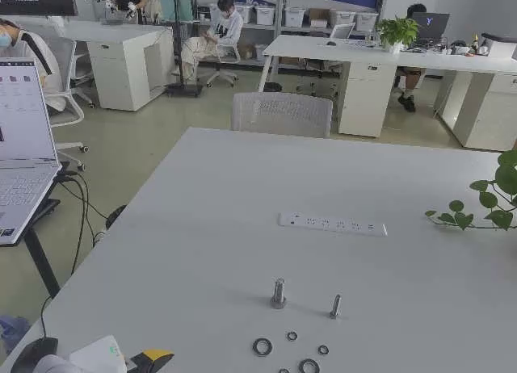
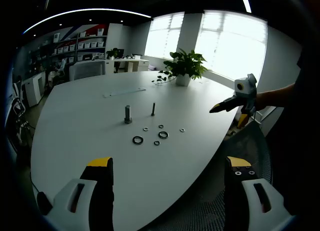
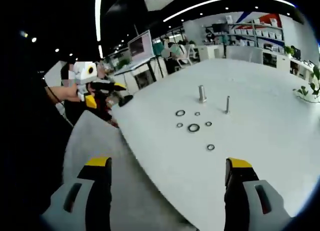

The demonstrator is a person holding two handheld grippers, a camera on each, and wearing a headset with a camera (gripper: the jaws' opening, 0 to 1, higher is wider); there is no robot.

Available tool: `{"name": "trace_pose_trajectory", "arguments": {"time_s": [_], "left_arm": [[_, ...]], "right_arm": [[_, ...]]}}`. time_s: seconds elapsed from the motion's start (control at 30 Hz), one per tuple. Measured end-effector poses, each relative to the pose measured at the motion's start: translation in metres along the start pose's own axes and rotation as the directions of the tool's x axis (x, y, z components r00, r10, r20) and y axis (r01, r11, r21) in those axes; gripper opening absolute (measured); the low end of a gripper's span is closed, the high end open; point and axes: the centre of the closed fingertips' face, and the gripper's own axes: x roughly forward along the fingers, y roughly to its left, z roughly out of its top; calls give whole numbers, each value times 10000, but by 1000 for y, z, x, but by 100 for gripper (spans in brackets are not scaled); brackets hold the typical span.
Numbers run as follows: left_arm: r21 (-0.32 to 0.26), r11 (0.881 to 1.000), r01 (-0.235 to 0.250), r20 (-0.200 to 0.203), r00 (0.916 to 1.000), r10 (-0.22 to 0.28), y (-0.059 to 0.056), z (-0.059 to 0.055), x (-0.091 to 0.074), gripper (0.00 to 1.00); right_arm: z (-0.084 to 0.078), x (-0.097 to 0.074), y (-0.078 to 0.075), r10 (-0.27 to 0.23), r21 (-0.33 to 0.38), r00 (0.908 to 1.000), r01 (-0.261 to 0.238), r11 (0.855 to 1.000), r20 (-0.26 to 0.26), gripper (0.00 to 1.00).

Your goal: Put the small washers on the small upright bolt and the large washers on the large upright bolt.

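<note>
Washers [image 1: 262, 346] lie loose near the front edge of the table [image 1: 242, 228], and the head view's bottom crops some. Behind them stand the large bolt [image 1: 279, 293], then the small bolt [image 1: 335, 306], both upright. Left gripper [image 2: 169, 163] and right gripper [image 3: 169, 163] hover at that edge, jaws wide apart, empty. Open tabletop surrounds the bolts.

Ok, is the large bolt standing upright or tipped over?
Upright: the large bolt stands on its head on the table, shaft pointing straight up.
</note>
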Motion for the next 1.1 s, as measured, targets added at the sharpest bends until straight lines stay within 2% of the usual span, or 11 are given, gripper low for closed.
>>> {"name": "trace_pose_trajectory", "arguments": {"time_s": [0.1,0.13,0.3,0.43,0.53,0.63,0.7,0.77,0.83,0.93,1.1], "left_arm": [[-14,10000,5,25,10000,-5,1,1,1,90],[-24,10000,12,-19,10000,-12,1,0,1,89],[136,9999,59,-48,10000,-58,1,0,2,89],[238,9996,131,-320,9994,-124,2,-8,6,89],[263,9995,166,-263,9995,-159,1,-7,7,89],[223,9994,262,-288,9993,-256,-2,-9,10,91],[378,9990,227,-374,9991,-213,-3,-11,11,92],[430,9988,219,-373,9991,-203,-3,-11,10,94],[502,9985,194,103,9997,-200,-3,-6,7,94],[238,9996,127,-206,9997,-122,0,-13,7,97],[322,9994,151,-225,9996,-144,0,-15,10,99]], "right_arm": [[-13,0,3,343,28,9957,-342,9994,-863,84],[-11,1,3,211,-407,9959,-248,9989,-880,78],[-2,3,7,308,-810,9990,-333,9962,-326,82],[-6,6,5,258,-358,9980,-279,9990,-575,90],[-11,7,5,251,-746,9963,-313,9967,-825,91],[-18,7,2,182,-812,9902,-297,9963,-1384,94],[-27,7,-5,-190,-884,9793,11,9961,-2014,100],[-26,8,-4,-70,-1055,9775,-157,9943,-2108,99],[-23,8,-6,-261,-1533,9751,-82,9881,-2204,99],[-21,9,-11,-359,-1737,9684,-77,9848,-2467,97],[-19,16,-17,-367,-1867,9608,-158,9823,-2746,91]]}}
